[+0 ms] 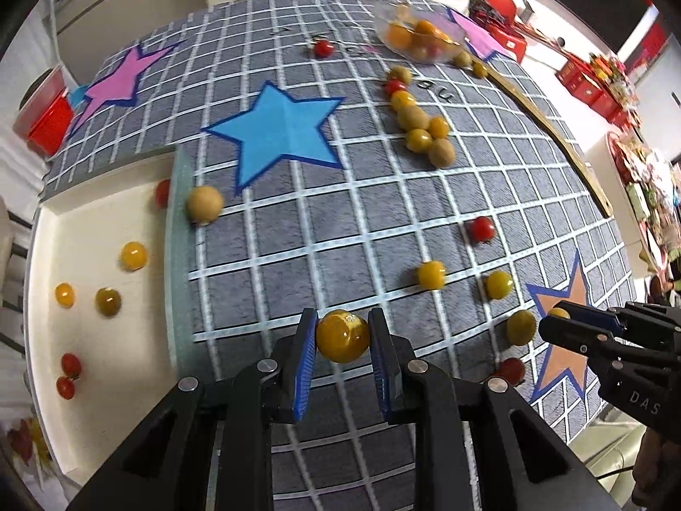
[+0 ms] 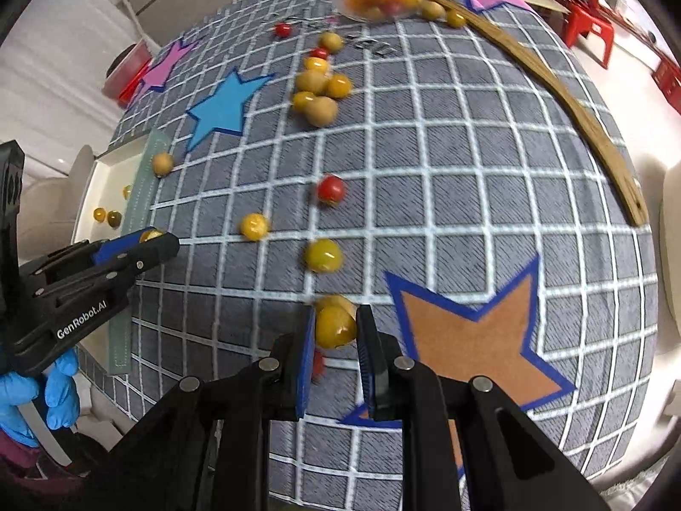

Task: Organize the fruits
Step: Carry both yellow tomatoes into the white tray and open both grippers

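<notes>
1. Clearly, both tools are loaded at once: the left gripper (image 1: 342, 336) is clenched on a yellow tomato (image 1: 343, 335), its blue pads pressing the fruit from either side, so the fruit hangs clear of the cloth rather than resting on it.

2. Likewise, the right gripper (image 2: 335, 327) has its pads closed on a second yellow tomato (image 2: 335, 327), held above the orange star (image 2: 476, 340) on the checked tablecloth (image 2: 447, 179). Seen from the left wrist, only a sliver of that fruit shows between its dark fingers.

3. The white tray (image 1: 47, 264) sits at the table's left edge and already holds several small fruits, yellow ones in one patch and two red ones (image 1: 68, 377) lower down. That grouping suggests sorting by colour, so the yellow pair probably belongs with the yellow patch.

4. The left gripper is near the tray's frosted rim (image 1: 176, 255), which fits a carry toward it; a brown round fruit (image 1: 204, 209) lies touching that rim on the cloth side.

5. Much remains loose: a cluster of yellow and brown fruit (image 1: 419, 125) further up the cloth, single red tomatoes (image 1: 482, 228), and a clear bowl (image 1: 419, 36) of mixed fruit at the far end.

6. A gloved hand (image 2: 38, 391) grips the left tool's handle.
</notes>
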A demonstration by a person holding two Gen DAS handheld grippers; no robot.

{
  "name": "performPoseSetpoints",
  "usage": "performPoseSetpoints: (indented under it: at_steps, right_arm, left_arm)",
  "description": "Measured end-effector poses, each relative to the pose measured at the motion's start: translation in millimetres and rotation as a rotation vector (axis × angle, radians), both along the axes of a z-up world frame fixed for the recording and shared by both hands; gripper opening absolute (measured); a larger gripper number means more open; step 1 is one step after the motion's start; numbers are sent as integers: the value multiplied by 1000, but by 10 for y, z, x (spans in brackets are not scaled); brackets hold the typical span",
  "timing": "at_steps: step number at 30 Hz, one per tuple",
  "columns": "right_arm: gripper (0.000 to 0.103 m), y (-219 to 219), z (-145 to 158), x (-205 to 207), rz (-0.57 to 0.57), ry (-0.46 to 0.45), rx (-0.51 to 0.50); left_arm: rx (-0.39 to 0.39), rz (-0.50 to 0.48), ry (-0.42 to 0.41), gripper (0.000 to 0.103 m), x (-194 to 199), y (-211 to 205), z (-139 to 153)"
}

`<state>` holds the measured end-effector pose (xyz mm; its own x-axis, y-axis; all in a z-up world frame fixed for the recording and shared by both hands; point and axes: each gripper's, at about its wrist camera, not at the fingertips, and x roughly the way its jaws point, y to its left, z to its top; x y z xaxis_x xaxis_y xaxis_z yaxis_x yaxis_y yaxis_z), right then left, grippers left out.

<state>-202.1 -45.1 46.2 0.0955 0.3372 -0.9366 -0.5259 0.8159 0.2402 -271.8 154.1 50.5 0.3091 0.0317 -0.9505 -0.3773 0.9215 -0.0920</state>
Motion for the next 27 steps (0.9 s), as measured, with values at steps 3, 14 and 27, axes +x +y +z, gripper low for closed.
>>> performPoseSetpoints:
  at_steps: [3,14,27]
  right_arm:
    - [21,168,41,-10,33,-6,4]
    - [21,975,156,-127,176,-22,37]
    - [21,2176,162,-505,413,-14,80]
  left_arm:
    - [1,35,-6,26,-103,116,20]
    - [16,195,-2,26,-657,623,25]
    - [60,427,29,26,-1486,1230,-68]
